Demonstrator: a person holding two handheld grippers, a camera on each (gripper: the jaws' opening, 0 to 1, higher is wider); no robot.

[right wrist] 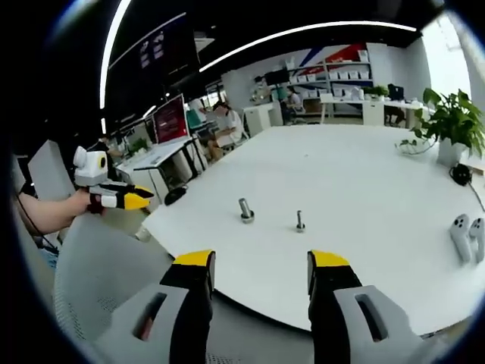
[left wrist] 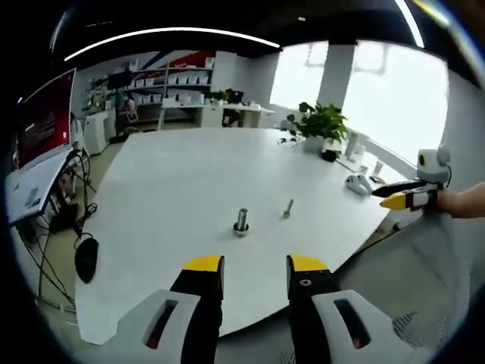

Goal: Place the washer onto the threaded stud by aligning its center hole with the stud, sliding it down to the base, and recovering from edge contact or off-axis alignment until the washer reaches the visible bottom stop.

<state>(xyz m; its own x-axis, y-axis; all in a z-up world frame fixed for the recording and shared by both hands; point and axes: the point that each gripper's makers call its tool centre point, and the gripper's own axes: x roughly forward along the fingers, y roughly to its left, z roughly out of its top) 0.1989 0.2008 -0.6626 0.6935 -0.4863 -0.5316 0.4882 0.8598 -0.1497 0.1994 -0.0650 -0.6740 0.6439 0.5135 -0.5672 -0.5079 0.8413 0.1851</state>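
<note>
Both claws hang off the near edge of the white desk (left wrist: 189, 182), each with its yellow-tipped jaws spread wide and nothing between them. The left claw (left wrist: 254, 265) looks across the desk from one side of that edge, the right claw (right wrist: 261, 262) from the other. In the left gripper view the right claw appears at the right, held in a person's hand (left wrist: 458, 201). Two small metal pieces stand upright on the desk, well apart from both claws, near the middle: a thicker threaded stud on a round base (left wrist: 241, 221) and, just beside it, a thinner bolt-like piece (left wrist: 288, 208). Which one carries the washer is too small to tell.
</note>
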